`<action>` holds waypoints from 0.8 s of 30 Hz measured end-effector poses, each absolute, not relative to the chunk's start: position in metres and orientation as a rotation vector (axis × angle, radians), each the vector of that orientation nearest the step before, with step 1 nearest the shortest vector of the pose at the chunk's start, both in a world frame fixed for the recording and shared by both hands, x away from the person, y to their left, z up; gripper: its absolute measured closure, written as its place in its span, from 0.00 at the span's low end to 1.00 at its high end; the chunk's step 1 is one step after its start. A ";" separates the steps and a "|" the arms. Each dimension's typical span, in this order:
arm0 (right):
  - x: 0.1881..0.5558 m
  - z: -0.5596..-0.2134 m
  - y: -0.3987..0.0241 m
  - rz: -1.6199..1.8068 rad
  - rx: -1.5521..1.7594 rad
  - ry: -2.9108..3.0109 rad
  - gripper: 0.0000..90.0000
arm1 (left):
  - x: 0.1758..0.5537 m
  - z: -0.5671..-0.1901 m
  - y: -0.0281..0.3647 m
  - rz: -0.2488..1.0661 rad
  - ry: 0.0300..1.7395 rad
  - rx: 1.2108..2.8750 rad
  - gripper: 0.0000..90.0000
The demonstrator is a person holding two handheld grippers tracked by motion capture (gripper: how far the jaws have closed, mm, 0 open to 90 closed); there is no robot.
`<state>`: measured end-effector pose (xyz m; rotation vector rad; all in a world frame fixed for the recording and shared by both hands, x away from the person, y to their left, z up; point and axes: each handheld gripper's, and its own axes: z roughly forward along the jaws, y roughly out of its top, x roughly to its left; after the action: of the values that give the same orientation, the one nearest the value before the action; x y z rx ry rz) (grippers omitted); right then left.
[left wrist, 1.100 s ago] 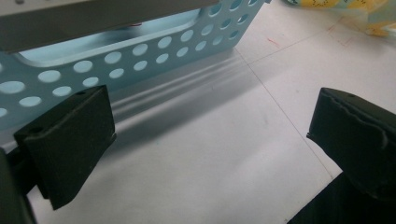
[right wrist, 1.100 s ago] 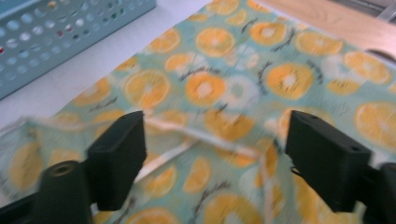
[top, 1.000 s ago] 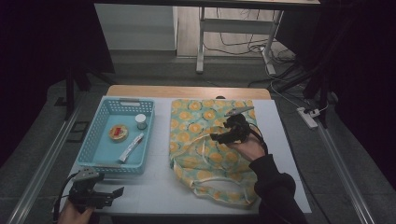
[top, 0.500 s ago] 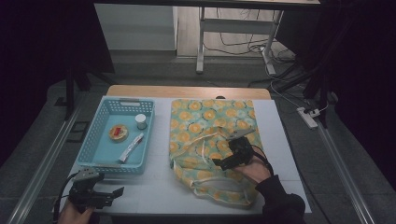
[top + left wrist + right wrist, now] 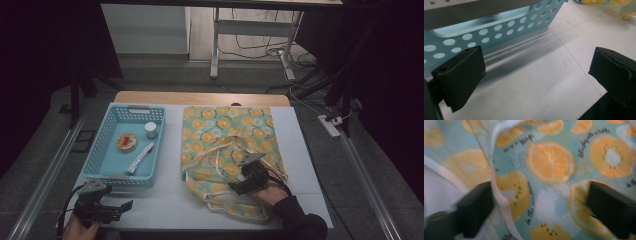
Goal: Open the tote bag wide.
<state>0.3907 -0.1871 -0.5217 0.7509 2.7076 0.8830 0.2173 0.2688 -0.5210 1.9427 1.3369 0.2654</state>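
A cloth bag [image 5: 225, 130] printed with orange slices lies flat on the white table, its near end rumpled. My right gripper [image 5: 239, 187] is low over that near end, open. Its jaws have just been closing. In the right gripper view the bag's fabric [image 5: 551, 162] lies between and under the wide-apart jaws of the right gripper [image 5: 539, 212], and a white strap [image 5: 499, 192] runs past the left one. My left gripper [image 5: 122, 207] rests at the table's near left corner, open. The left gripper [image 5: 534, 80] has bare tabletop between its jaws.
A light blue perforated basket [image 5: 135, 107] stands left of the bag, holding a small white jar [image 5: 151, 130], a round red and yellow item [image 5: 126, 141] and a white tube [image 5: 141, 157]. Its near wall [image 5: 499, 27] is just beyond my left gripper. A power strip [image 5: 330, 125] lies on the floor at the right.
My right gripper has come down and toward the near edge, from above the bag's middle to its rumpled near end. The left gripper has stayed put.
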 end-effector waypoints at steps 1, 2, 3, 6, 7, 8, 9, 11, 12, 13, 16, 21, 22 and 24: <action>0.391 -0.521 -0.188 0.886 0.734 2.700 0.28 | 0.217 -0.521 0.269 0.265 1.337 1.943 0.00; 0.390 -0.520 -0.188 0.897 0.731 2.702 0.37 | 0.218 -0.521 0.269 0.267 1.337 1.943 0.00; 0.390 -0.519 -0.188 0.901 0.720 2.701 0.45 | 0.218 -0.521 0.269 0.265 1.337 1.943 0.00; 0.388 -0.517 -0.189 0.909 0.678 2.722 0.66 | 0.218 -0.521 0.269 0.265 1.338 1.944 0.00; 0.389 -0.516 -0.189 0.907 0.674 2.726 0.72 | 0.218 -0.521 0.268 0.266 1.338 1.943 0.00; 0.390 -0.515 -0.189 0.906 0.679 2.736 0.80 | 0.218 -0.521 0.268 0.265 1.339 1.943 0.00; 0.391 -0.515 -0.189 0.909 0.682 2.740 0.85 | 0.218 -0.521 0.269 0.265 1.340 1.943 0.00; 0.392 -0.514 -0.189 0.911 0.680 2.760 0.96 | 0.218 -0.521 0.269 0.264 1.341 1.943 0.00; 0.393 -0.513 -0.189 0.918 0.677 2.771 0.99 | 0.218 -0.521 0.269 0.264 1.341 1.943 0.00; 0.394 -0.512 -0.189 0.923 0.674 2.777 1.00 | 0.218 -0.521 0.269 0.264 1.340 1.942 0.00; 0.395 -0.505 -0.188 0.960 0.666 2.778 1.00 | 0.218 -0.521 0.269 0.262 1.341 1.944 0.00; 0.398 -0.491 -0.189 1.022 0.679 2.770 1.00 | 0.218 -0.521 0.269 0.262 1.342 1.944 0.00; 0.400 -0.484 -0.190 1.052 0.688 2.750 1.00 | 0.218 -0.521 0.268 0.263 1.342 1.944 0.00; 0.401 -0.481 -0.190 1.067 0.706 2.741 1.00 | 0.218 -0.521 0.268 0.263 1.343 1.945 0.00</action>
<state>0.4009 -0.1902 -0.4814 0.7059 2.7415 1.0669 0.2184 0.2684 -0.5214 1.9455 1.3432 0.2628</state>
